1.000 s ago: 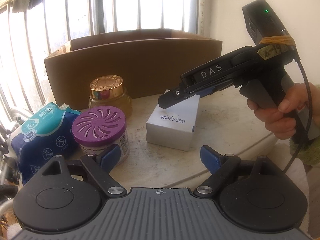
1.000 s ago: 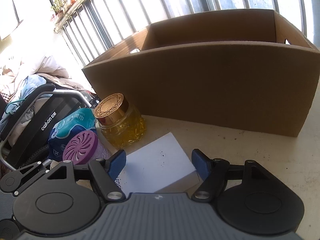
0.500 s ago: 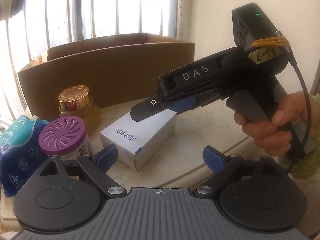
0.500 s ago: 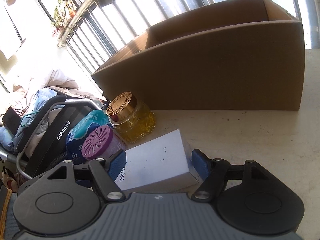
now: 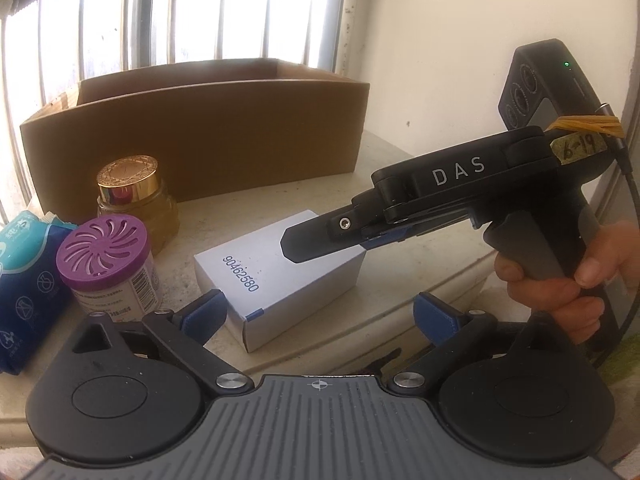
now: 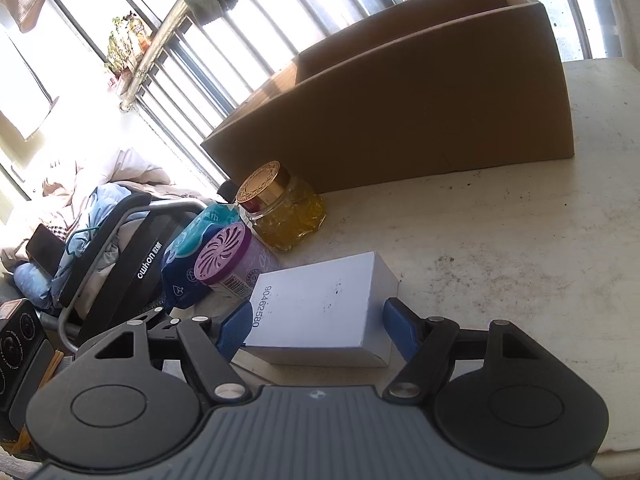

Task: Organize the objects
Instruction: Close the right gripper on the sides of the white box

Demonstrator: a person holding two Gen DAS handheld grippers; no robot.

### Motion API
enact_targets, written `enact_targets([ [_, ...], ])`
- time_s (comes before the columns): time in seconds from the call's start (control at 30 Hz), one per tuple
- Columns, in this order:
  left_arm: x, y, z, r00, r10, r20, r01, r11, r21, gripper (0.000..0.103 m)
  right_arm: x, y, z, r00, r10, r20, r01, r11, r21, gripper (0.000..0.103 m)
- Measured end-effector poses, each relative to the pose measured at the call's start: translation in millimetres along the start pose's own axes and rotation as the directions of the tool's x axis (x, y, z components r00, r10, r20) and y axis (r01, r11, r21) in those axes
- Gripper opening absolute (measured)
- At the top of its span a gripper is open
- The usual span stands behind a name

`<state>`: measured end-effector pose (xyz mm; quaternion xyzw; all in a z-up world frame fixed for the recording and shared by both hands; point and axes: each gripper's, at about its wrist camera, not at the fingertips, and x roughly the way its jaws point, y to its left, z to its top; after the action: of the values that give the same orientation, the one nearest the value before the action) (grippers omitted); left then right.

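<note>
A white box [image 5: 280,276] printed 90462580 lies on the pale table; it also shows in the right wrist view [image 6: 320,312]. My right gripper [image 6: 316,326] is open with its blue pads on either side of the box's near end, not clamped. In the left wrist view it reaches over the box from the right [image 5: 304,240]. My left gripper [image 5: 316,310] is open and empty, low in front of the box. A purple-lidded jar [image 5: 108,264], a gold-lidded yellow jar [image 5: 136,196] and a blue wipes pack [image 5: 24,264] stand to the left.
A large open cardboard box [image 5: 200,136] stands at the back of the table by the barred window. The table edge [image 5: 400,344] runs close to my left gripper. A stroller [image 6: 120,264] and bedding lie beyond the table's left side.
Both grippers have swung to the right around the white box. The right gripper has come lower, with its pads now flanking the box. The box has not moved.
</note>
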<state>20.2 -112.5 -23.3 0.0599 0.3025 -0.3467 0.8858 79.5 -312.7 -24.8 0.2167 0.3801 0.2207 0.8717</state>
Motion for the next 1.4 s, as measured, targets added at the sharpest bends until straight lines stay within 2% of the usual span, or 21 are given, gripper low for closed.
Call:
enact_targets([
  [0.33, 10, 6, 1, 1.000, 0.024, 0.017, -0.024, 1.000, 0.001, 0.100, 11, -13, -3, 1.000, 0.000, 0.005, 0.000, 0.998, 0.069, 0.075],
  [0.57, 15, 13, -5, 0.999, 0.006, 0.048, -0.005, 1.000, -0.024, 0.103, 12, -13, -7, 1.000, -0.003, 0.024, 0.002, 0.997, 0.078, 0.077],
  [0.83, 18, 24, -10, 0.998, -0.033, 0.058, 0.037, 0.996, -0.077, 0.103, 13, -10, -10, 0.999, 0.018, 0.049, -0.021, 0.997, 0.078, 0.091],
  [1.03, 19, 36, -16, 0.994, -0.075, 0.084, 0.087, 0.984, -0.157, 0.103, 14, -6, -11, 0.998, 0.018, 0.056, -0.021, 0.998, 0.061, 0.095],
  [1.23, 25, 34, -21, 0.995, -0.076, 0.063, 0.085, 0.984, -0.158, 0.103, 14, -9, -13, 0.996, 0.053, 0.076, -0.059, 0.995, 0.078, 0.102],
  [1.4, 31, 35, -16, 0.995, -0.080, 0.051, 0.088, 0.981, -0.171, 0.103, 14, -8, -14, 0.996, 0.054, 0.076, -0.059, 0.996, 0.068, 0.103],
])
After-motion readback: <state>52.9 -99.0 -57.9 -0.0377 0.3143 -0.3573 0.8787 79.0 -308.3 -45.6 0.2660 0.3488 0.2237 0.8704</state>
